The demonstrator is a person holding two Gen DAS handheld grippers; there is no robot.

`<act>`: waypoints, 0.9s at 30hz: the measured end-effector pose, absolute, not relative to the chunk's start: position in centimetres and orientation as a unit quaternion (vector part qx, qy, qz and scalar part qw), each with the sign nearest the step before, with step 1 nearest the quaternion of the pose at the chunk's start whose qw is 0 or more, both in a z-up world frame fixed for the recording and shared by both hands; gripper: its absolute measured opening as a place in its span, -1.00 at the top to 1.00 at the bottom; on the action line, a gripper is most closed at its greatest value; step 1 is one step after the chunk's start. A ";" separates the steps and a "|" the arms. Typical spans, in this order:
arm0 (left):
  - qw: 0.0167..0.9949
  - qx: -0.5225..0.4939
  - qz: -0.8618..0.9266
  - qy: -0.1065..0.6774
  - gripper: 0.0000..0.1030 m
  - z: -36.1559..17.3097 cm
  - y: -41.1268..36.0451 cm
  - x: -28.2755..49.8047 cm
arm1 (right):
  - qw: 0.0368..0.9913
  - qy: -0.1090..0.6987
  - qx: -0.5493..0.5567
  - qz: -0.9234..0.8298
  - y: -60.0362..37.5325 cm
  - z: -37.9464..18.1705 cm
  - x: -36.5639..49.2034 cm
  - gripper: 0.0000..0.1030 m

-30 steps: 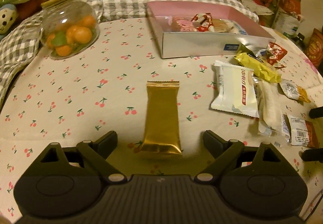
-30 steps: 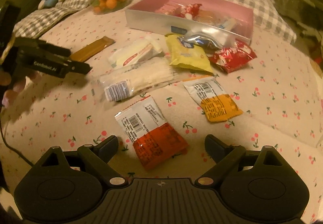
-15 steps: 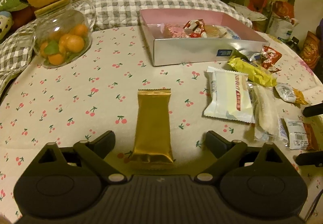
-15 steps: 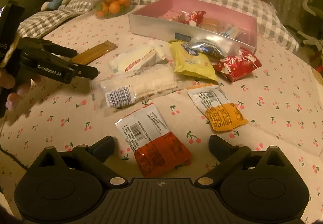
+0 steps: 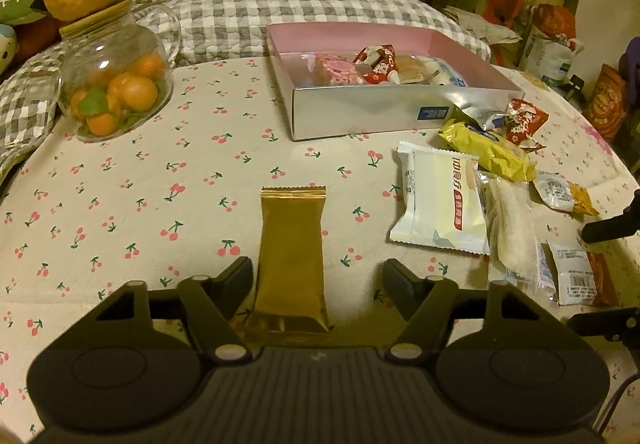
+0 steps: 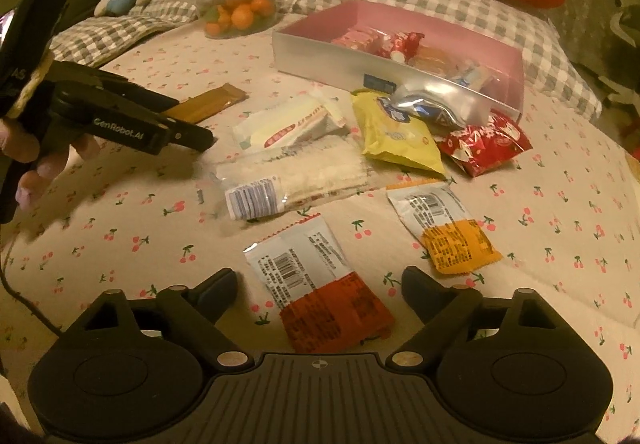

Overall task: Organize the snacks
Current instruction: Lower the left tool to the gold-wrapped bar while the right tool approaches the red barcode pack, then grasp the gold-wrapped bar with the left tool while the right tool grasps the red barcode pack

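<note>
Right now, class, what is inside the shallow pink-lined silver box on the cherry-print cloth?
The shallow pink-lined silver box holds several wrapped snacks: a pink-patterned packet, a red-and-white wrapper and pale ones beside them. Its near wall hides anything lower down or underneath.

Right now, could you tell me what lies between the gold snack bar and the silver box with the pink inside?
Nothing: in the left wrist view, only bare cherry-print cloth separates the gold snack bar from the silver box.

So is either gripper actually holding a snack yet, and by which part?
Nothing is held. The left gripper is closing around the gold packet's near end; the right gripper is closing around the red-and-white packet. No pads press.
</note>
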State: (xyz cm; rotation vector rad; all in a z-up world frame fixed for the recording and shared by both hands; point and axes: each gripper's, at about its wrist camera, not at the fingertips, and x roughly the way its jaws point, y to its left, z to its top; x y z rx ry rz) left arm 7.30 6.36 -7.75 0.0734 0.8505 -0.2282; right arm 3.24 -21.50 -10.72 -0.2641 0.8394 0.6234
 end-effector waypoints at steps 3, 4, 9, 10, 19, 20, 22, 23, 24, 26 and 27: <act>0.903 0.032 -0.106 0.414 -0.15 -7.6 6.5 7.5 | 0.857 0.398 -0.128 0.302 -21.4 -10.6 3.1 -0.61; 0.903 0.031 -0.104 0.415 -0.10 -7.6 6.6 7.5 | 0.856 0.398 -0.128 0.305 -21.3 -10.5 3.1 -0.55; 0.903 0.030 -0.098 0.417 0.03 -7.5 6.8 7.5 | 0.853 0.395 -0.133 0.315 -21.0 -10.3 2.8 -0.30; 0.903 0.030 -0.097 0.417 0.07 -7.5 6.8 7.5 | 0.852 0.395 -0.134 0.317 -21.0 -10.3 2.8 -0.24; 0.900 0.027 -0.090 0.425 0.42 -7.1 7.0 7.8 | 0.850 0.393 -0.136 0.324 -20.7 -10.0 2.7 0.22; 0.900 0.024 -0.090 0.427 0.43 -7.0 7.1 7.8 | 0.850 0.393 -0.137 0.323 -20.6 -10.0 2.6 0.23; 0.899 0.018 -0.089 0.428 0.45 -7.0 7.2 7.9 | 0.851 0.391 -0.138 0.322 -20.6 -10.0 2.6 0.23; 0.899 0.017 -0.089 0.429 0.45 -7.0 7.2 7.9 | 0.852 0.390 -0.138 0.321 -20.6 -9.9 2.6 0.23; 0.898 0.016 -0.090 0.430 0.45 -6.9 7.2 7.9 | 0.853 0.389 -0.137 0.320 -20.6 -9.9 2.6 0.24; 0.898 0.014 -0.089 0.430 0.46 -6.8 7.2 7.9 | 0.855 0.387 -0.134 0.319 -20.7 -9.7 2.7 0.24; 0.899 0.013 -0.089 0.430 0.46 -6.8 7.2 7.9 | 0.855 0.387 -0.131 0.319 -20.8 -9.6 2.7 0.24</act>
